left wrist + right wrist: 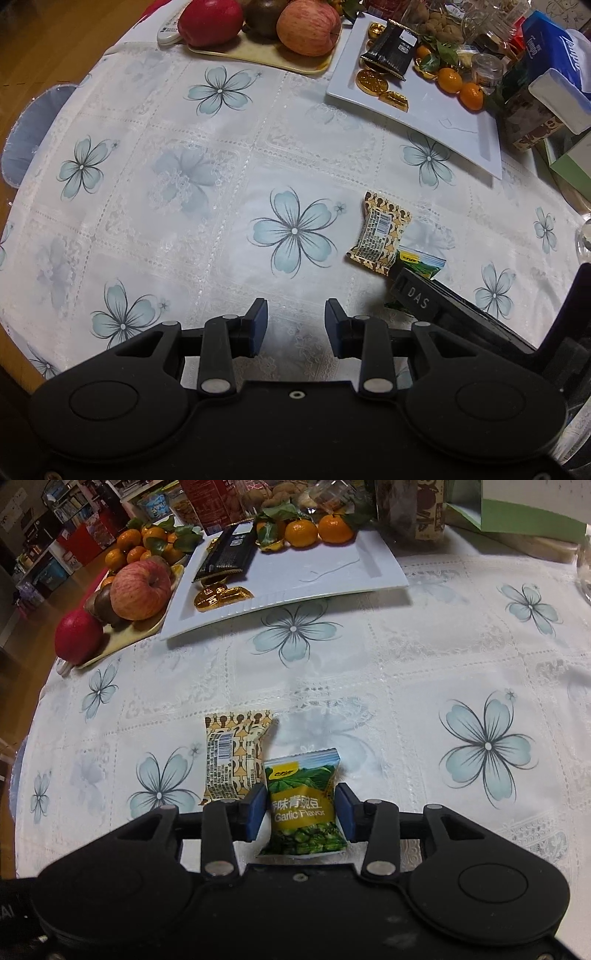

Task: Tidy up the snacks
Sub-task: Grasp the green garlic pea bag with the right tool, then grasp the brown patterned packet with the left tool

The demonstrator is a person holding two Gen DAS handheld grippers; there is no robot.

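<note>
the right hand-held gripper points down at the surface, its pads parted around a green garlic-pea packet that lies flat between them; the left pad stands clear of the packet, while contact at the right pad cannot be told. touching the packet's far-left corner lies a tan patterned snack packet. the left hand-held gripper hangs released over bare cloth, nothing between its pads. farther off, a white plate carries one black wrapper, gold foil coins and tangerines. left of it, a yellow tray holds two apples among other fruit.
</note>
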